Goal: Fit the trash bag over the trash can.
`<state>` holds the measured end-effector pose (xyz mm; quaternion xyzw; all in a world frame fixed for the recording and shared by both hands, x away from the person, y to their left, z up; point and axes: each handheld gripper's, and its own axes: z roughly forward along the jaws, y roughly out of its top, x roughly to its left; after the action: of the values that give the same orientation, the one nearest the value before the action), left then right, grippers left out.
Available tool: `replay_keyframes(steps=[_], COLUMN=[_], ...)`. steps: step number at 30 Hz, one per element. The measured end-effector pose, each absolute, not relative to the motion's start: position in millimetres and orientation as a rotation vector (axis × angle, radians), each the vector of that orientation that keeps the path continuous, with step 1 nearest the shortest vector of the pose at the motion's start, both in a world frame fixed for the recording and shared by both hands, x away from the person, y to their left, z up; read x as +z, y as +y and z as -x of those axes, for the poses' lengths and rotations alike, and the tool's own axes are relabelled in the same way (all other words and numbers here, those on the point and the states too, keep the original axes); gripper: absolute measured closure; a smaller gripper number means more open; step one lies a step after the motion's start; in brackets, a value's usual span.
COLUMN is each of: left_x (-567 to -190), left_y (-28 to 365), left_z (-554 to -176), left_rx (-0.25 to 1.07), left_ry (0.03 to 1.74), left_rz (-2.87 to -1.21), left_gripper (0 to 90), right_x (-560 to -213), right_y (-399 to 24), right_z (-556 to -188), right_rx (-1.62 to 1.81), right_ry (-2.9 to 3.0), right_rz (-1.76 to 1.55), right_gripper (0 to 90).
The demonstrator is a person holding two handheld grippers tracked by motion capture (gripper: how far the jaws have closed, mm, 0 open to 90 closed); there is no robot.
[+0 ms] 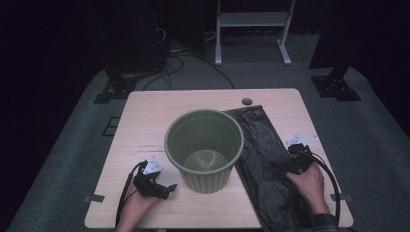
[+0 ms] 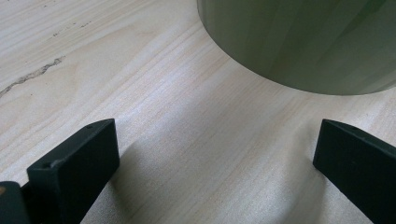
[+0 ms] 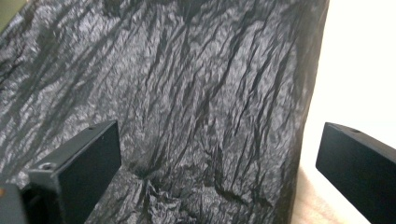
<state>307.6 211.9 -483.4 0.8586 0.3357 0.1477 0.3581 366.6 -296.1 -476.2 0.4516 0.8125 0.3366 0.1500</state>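
Note:
A ribbed green plastic bin stands upright and empty at the middle of the wooden table. A crinkled black bin bag lies flat to its right, reaching the front edge. My left gripper rests low on the table at the front left and points at the bin. In the left gripper view it is open over bare wood, with the bin's wall just ahead. My right gripper sits over the bag's right side. It is open, the bag lying between and below the jaws.
A round cable hole sits near the table's far edge. Tape tabs mark the front left and front right corners. Beyond the table, a white frame, black stand bases and cables lie on grey carpet.

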Motion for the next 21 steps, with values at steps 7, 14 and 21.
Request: replay_keyframes(steps=[7,14,21], left_x=[-483.5,-483.4,-483.5], left_y=[211.9,211.9,211.8], left_z=[-307.6,-307.5,-307.3], left_rx=[0.381,0.381,0.381], left_ry=[0.866,0.867,0.867], left_rz=[-2.215,-2.215,-2.215], left_gripper=[0.0,0.0,0.0], right_x=[-482.2,-480.7,-479.0], right_y=[-296.2,-284.8,-269.8], right_z=[-364.7,-366.9,-370.6], right_rx=[0.986,0.994,1.023], right_ry=[2.339,2.378,2.418], right_rz=[-1.303,-1.287,-1.268], right_gripper=[0.0,0.0,0.0])
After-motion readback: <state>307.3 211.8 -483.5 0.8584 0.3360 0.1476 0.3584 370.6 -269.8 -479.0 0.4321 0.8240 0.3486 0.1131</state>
